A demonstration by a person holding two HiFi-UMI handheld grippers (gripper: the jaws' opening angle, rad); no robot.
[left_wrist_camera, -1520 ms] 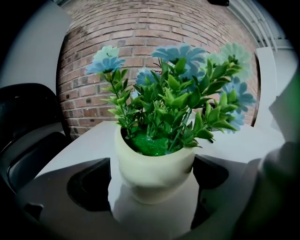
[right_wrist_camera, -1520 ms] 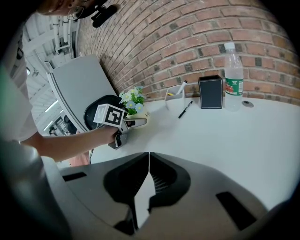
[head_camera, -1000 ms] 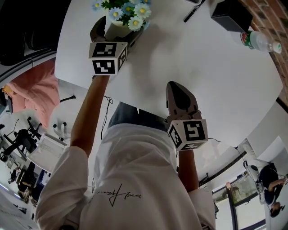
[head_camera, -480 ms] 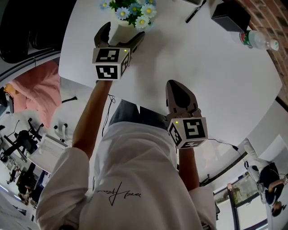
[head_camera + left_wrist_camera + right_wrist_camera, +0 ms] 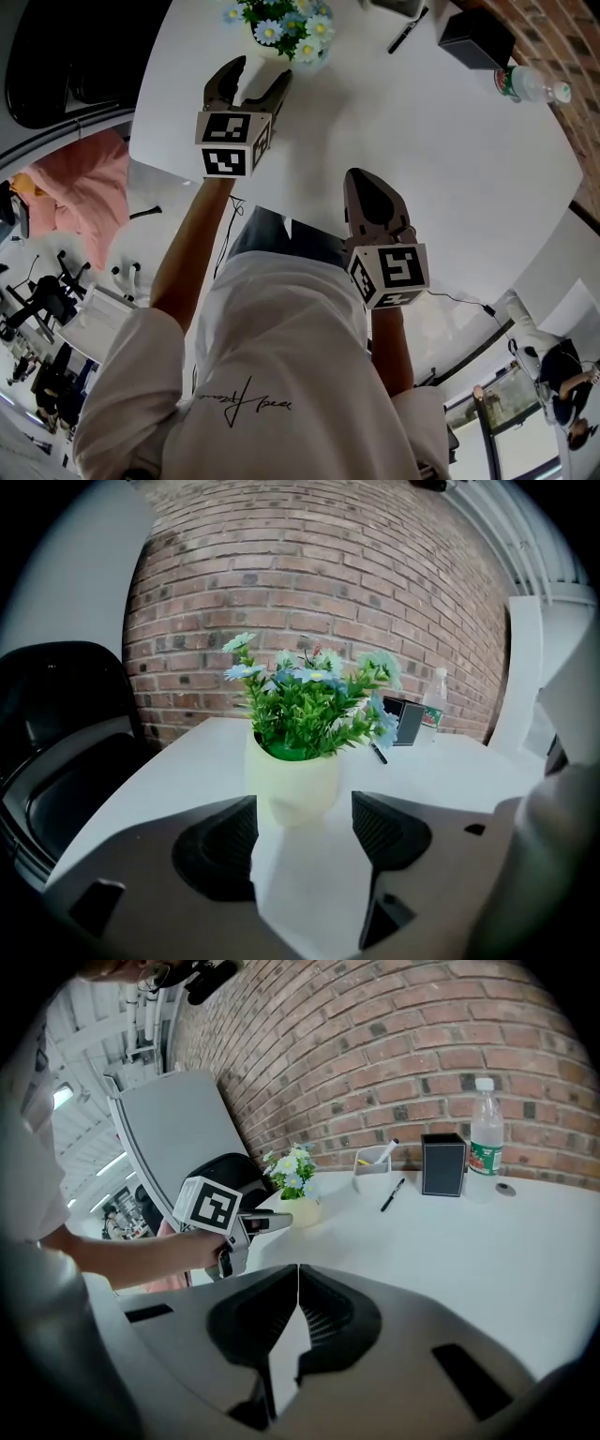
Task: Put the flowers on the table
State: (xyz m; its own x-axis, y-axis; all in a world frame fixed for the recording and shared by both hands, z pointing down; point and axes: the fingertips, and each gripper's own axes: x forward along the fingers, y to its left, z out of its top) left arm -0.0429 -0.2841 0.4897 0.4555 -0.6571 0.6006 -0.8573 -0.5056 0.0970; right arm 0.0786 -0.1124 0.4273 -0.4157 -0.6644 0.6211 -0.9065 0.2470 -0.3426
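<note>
The flowers [image 5: 284, 21] are blue and white daisies in a pale yellow pot [image 5: 292, 785]. The pot stands upright on the white table [image 5: 450, 159] near its far left edge. My left gripper [image 5: 258, 75] hangs just short of the pot, apart from it. It is open, its jaws have just been closing, and nothing is between them. In the left gripper view the pot sits beyond the fingertips [image 5: 386, 825]. My right gripper [image 5: 367, 183] is shut and empty over the table's near edge. Its jaws meet in the right gripper view [image 5: 297, 1274].
At the table's far side lie a black pen [image 5: 409, 30], a black box [image 5: 473, 36] and a water bottle [image 5: 530, 84] by the brick wall. A black chair [image 5: 66, 56] stands left of the table. A pink cloth [image 5: 80, 187] hangs below it.
My left gripper, which stood around the pot, has drawn back toward the person and its jaws have narrowed. The pot stays on the table. The right gripper has hardly moved.
</note>
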